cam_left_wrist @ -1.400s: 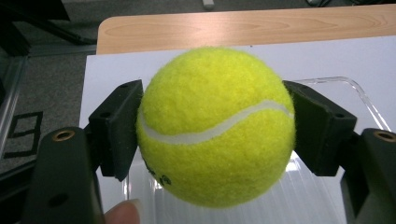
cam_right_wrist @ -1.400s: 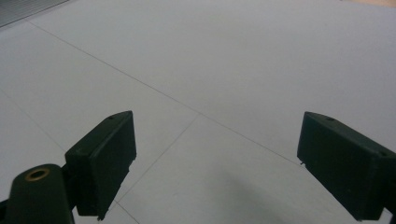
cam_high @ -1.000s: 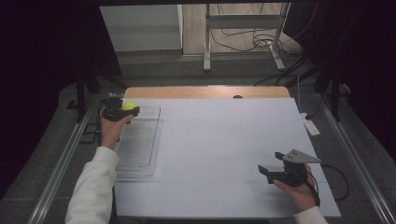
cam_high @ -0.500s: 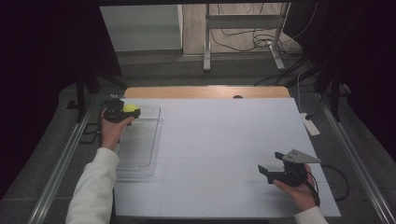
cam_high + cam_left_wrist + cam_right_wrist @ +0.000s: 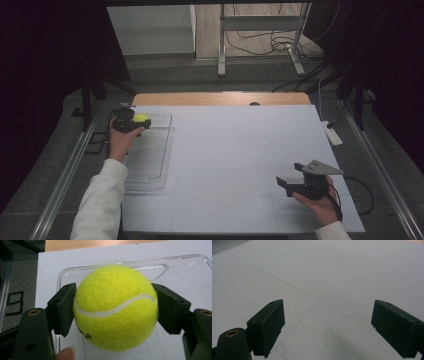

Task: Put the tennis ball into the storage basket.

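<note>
We see open white bench [image 5: 235, 155] between both sides; the clear plastic tray's [image 5: 150, 165] low rim bounds the left edge.

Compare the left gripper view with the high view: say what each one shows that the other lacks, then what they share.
Left gripper view alone: the ball's white seam and a fingertip at the bottom edge.

High view alone: the right hand-held gripper, open over the white table, and both sleeves.

Both: the left hand-held gripper shut on the ball above the clear tray.
</note>
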